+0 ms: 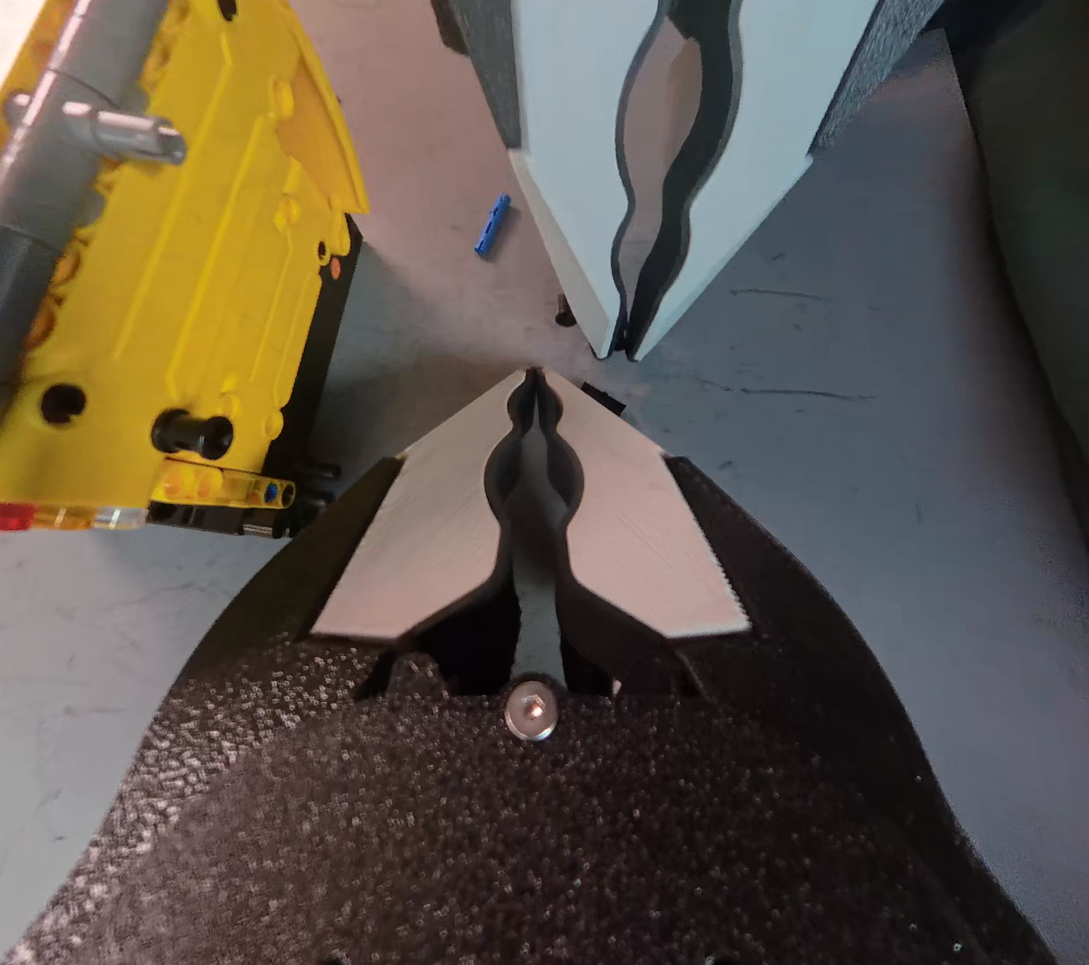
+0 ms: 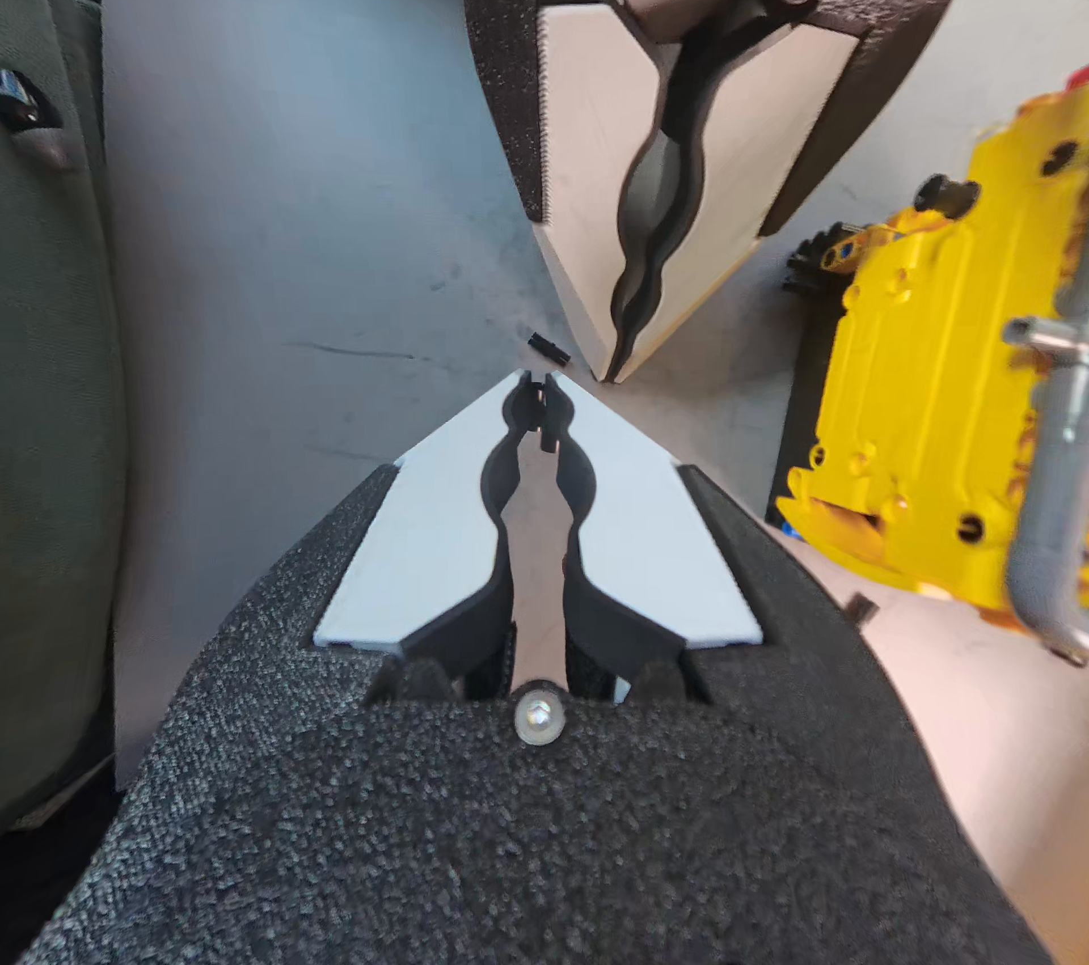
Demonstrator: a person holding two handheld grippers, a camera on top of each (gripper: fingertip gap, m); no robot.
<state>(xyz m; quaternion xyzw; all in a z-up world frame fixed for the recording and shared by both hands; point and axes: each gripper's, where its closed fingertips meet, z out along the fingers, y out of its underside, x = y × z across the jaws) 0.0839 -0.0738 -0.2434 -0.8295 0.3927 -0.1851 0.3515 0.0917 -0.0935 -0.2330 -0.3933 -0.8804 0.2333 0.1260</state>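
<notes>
My left gripper (image 1: 533, 374) is shut with nothing showing between its tips, low over the grey table (image 1: 825, 289). My right gripper (image 2: 536, 378) faces it tip to tip and is shut on a small black pin (image 2: 542, 409). The right gripper also shows from above in the left wrist view (image 1: 619, 347), and the left gripper in the right wrist view (image 2: 613, 377). A loose black pin (image 2: 549, 347) lies on the table between the two tips. It also shows in the left wrist view (image 1: 601, 398). Another small black piece (image 1: 563, 313) lies beside the right gripper's tip.
A yellow brick-built model (image 1: 194, 259) with a grey pipe (image 1: 106, 53) and black pins lies close on my left gripper's left; it also shows in the right wrist view (image 2: 919, 406). A blue pin (image 1: 492, 227) lies near it. A person's dark green clothing (image 2: 53, 347) borders the table. Less than 4 cm separates the two grippers' tips.
</notes>
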